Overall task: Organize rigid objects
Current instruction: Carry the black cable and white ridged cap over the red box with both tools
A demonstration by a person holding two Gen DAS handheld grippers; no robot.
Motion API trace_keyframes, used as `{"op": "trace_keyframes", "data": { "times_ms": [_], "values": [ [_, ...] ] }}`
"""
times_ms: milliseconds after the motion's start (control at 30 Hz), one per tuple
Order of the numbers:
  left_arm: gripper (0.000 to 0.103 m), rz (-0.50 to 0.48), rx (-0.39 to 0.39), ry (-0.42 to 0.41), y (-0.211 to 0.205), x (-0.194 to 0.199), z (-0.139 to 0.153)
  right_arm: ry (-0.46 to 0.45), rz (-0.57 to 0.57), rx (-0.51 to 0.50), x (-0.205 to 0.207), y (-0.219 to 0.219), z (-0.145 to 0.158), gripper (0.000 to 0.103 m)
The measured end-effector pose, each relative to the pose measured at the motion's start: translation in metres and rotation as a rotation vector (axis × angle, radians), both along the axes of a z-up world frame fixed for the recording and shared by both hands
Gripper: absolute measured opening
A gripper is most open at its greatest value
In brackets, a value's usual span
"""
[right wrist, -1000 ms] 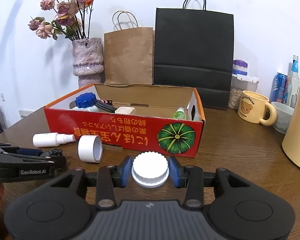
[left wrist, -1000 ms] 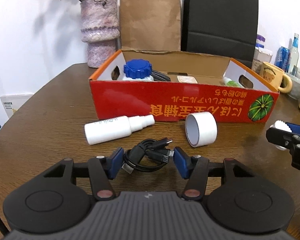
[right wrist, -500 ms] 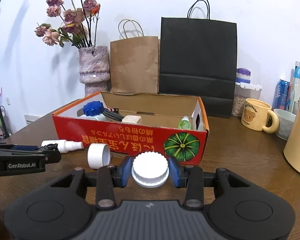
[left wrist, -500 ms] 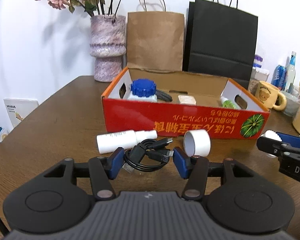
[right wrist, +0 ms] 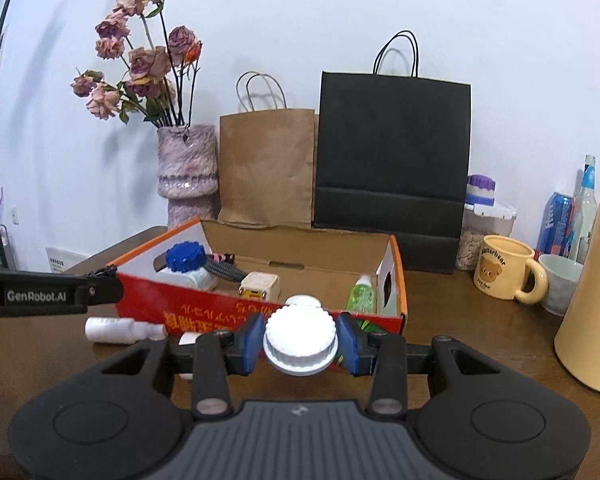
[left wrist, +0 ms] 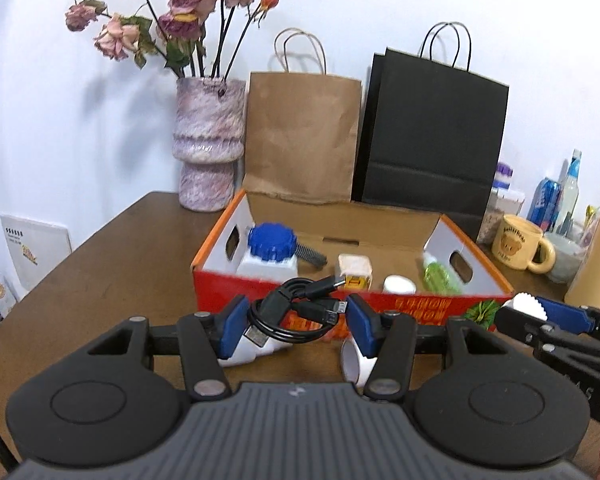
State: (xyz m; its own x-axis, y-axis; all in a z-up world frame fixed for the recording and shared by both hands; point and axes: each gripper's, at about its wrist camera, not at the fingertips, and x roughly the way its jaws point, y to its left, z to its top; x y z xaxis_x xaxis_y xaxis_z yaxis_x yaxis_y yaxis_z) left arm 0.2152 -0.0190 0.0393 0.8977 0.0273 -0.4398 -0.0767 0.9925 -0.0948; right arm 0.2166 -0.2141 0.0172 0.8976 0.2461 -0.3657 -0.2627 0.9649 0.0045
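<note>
My left gripper (left wrist: 296, 320) is shut on a coiled black USB cable (left wrist: 296, 308) and holds it above the table, in front of the red cardboard box (left wrist: 420, 304). My right gripper (right wrist: 300, 344) is shut on a white ribbed jar lid (right wrist: 300, 340), also raised in front of the box (right wrist: 204, 312). A white spray bottle (right wrist: 120, 330) and a white tape roll (left wrist: 356, 364) lie on the table before the box. Inside the box are a blue-capped jar (left wrist: 271, 248), a small cream box (left wrist: 354, 270), a green bottle (left wrist: 440, 276) and a white round lid (left wrist: 398, 284).
A vase of dried roses (left wrist: 208, 148), a brown paper bag (left wrist: 300, 136) and a black paper bag (left wrist: 432, 136) stand behind the box. A yellow bear mug (right wrist: 504, 274), a bowl, a can, bottles and a tall cream jug (right wrist: 596, 288) stand at the right.
Both grippers have risen from the table with the cable and the lid held, and now look down into the box. The bottle and tape roll have stayed put.
</note>
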Motion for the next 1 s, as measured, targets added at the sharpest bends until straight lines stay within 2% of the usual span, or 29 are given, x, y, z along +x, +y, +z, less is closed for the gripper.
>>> {"op": "trace_keyframes", "data": {
  "times_ms": [200,400,533,733,900,1000],
  "values": [
    [0.054,0.014,-0.032,-0.022,-0.001,0.019,0.012,-0.025,0.001,-0.004,0.012,0.006,0.011,0.039],
    [0.054,0.039,-0.099,-0.039,-0.002,0.047,0.030,-0.046,0.008,-0.009,0.032,0.018,0.019,0.039],
    [0.054,0.051,-0.066,-0.065,-0.008,0.059,0.034,-0.045,0.011,0.001,0.048,0.017,0.020,0.039],
    [0.054,0.072,-0.054,-0.049,-0.009,0.085,0.028,-0.044,0.005,0.019,0.073,0.012,0.022,0.039],
    [0.054,0.062,-0.002,-0.042,-0.014,0.108,0.027,-0.038,-0.006,0.024,0.096,0.009,0.023,0.039],
    [0.054,0.063,-0.015,-0.026,-0.011,0.125,0.026,-0.030,-0.009,0.025,0.110,0.011,0.022,0.039]
  ]
}}
